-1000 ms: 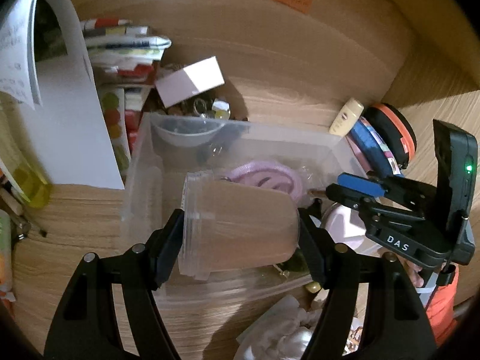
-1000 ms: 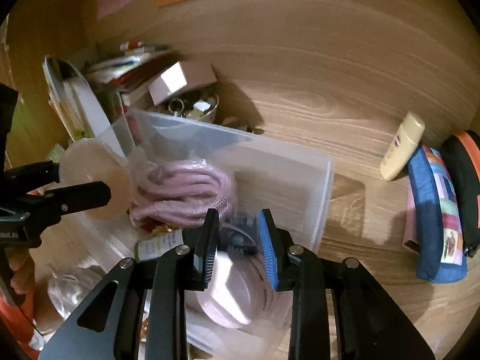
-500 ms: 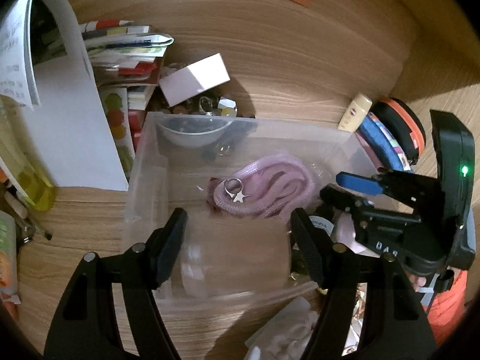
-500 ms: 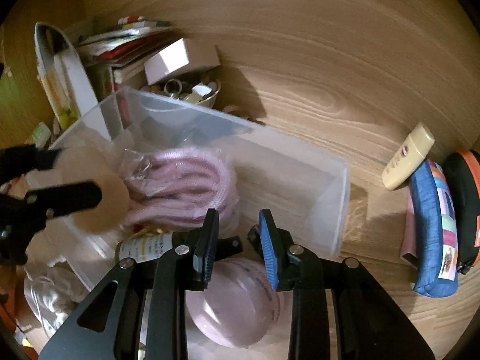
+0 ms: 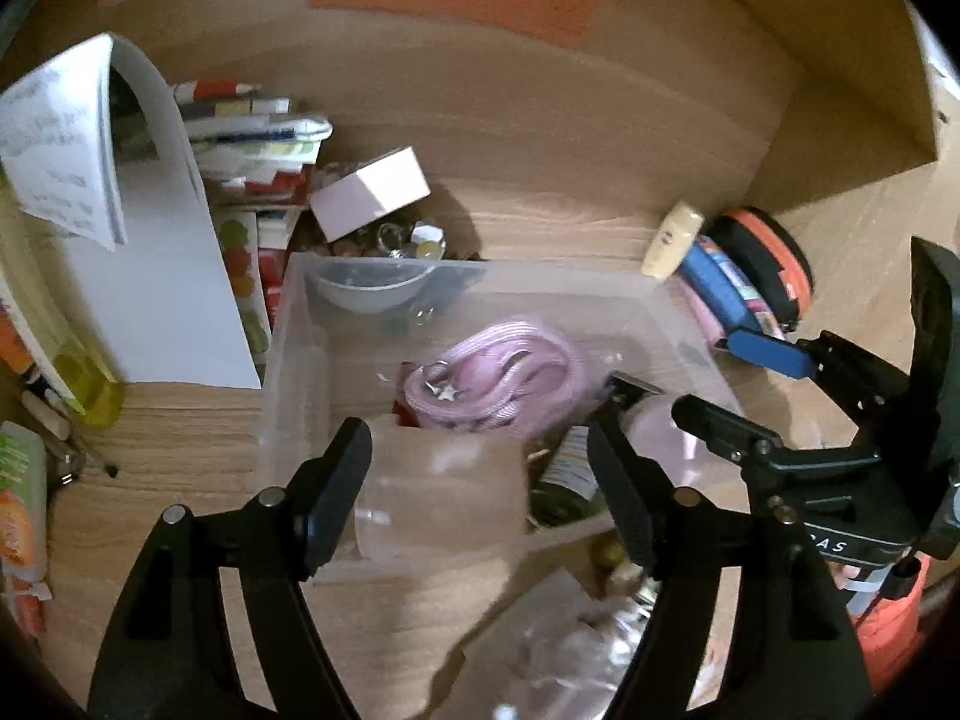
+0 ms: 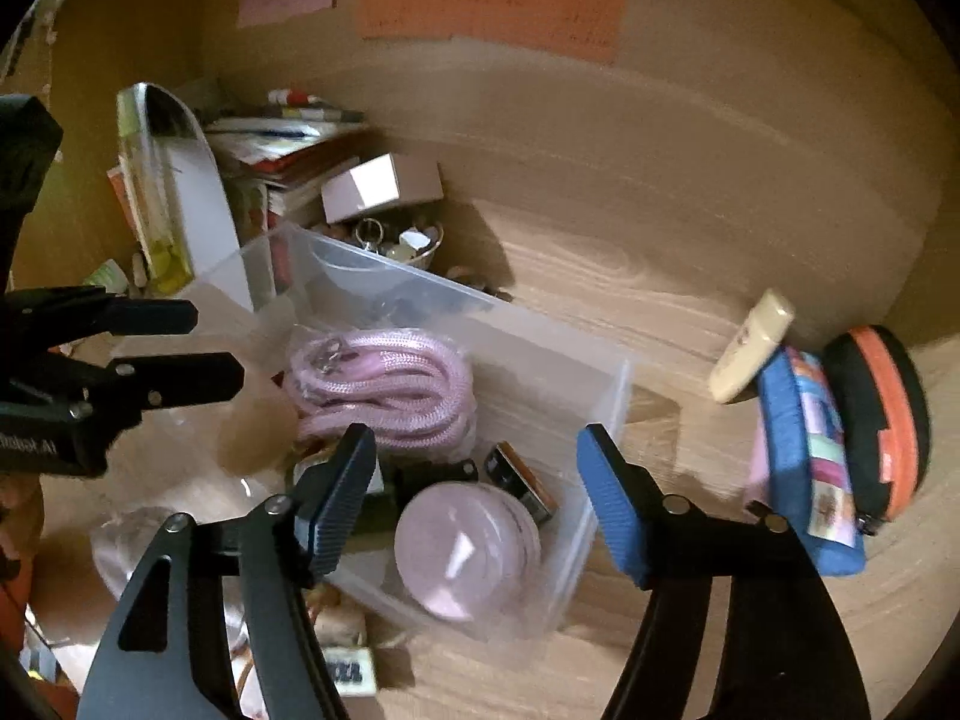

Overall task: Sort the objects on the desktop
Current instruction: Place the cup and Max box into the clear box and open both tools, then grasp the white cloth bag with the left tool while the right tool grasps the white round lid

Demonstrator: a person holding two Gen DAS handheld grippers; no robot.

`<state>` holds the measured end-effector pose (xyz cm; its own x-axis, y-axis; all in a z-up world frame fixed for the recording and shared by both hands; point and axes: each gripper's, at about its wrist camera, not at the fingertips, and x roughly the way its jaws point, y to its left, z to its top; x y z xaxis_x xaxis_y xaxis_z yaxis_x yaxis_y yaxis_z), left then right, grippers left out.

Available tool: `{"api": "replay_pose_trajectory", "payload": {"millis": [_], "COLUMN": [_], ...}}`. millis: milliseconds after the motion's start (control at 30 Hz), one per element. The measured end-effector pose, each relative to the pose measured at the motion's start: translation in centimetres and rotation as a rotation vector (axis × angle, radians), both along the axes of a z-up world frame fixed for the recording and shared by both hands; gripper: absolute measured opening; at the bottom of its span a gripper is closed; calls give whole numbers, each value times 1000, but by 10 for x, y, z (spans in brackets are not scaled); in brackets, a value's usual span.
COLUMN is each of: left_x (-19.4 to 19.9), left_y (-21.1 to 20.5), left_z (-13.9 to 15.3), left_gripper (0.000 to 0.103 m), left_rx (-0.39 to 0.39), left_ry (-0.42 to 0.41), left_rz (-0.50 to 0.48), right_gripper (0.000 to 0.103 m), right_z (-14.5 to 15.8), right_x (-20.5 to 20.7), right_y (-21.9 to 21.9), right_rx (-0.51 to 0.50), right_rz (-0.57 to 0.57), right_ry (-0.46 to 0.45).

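A clear plastic bin point(image 5: 282, 360) point(image 6: 606, 420) sits on the wooden desk. In it lie a coiled pink rope point(image 5: 498, 378) point(image 6: 384, 384), a pink round lid point(image 6: 468, 546), a small dark bottle point(image 5: 570, 474), a small black item point(image 6: 519, 480) and clear stacked cups point(image 5: 438, 498). My left gripper point(image 5: 480, 486) is open above the bin's near end, its fingers either side of the cups and apart from them. My right gripper point(image 6: 477, 498) is open and empty above the bin's right end, over the pink lid.
Papers and books point(image 5: 150, 276) stand left of the bin. A pink box point(image 5: 369, 192) rests over a bowl of trinkets point(image 6: 396, 240) behind it. A cream tube point(image 6: 750, 354), blue pouch point(image 6: 804, 462) and orange-black case point(image 6: 882, 420) lie at the right. Crumpled plastic point(image 5: 558, 648) lies in front.
My left gripper let the clear cups go into the bin and drew back. My right gripper opened wide, dropping the small black item it held into the bin, and lifted back.
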<state>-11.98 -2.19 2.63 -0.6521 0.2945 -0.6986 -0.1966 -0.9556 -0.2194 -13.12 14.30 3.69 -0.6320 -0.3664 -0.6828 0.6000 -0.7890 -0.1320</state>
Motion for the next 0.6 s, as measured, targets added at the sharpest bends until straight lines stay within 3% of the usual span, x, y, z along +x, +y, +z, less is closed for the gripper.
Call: {"api": "replay_pose_trajectory", "payload": {"millis": [267, 600], "left_x": [36, 83], "left_y": [-3, -7], "left_z": [6, -16], "left_gripper": [88, 89], "left_rx": [-25, -70], "left_ry": [3, -74], "left_rz": [5, 20], "right_gripper": [74, 74], "right_z": [8, -12], "right_x": [40, 80], "right_y": [26, 45], "right_rx": [-34, -52], "right_rz": [19, 67], "right_ry": [31, -28]}}
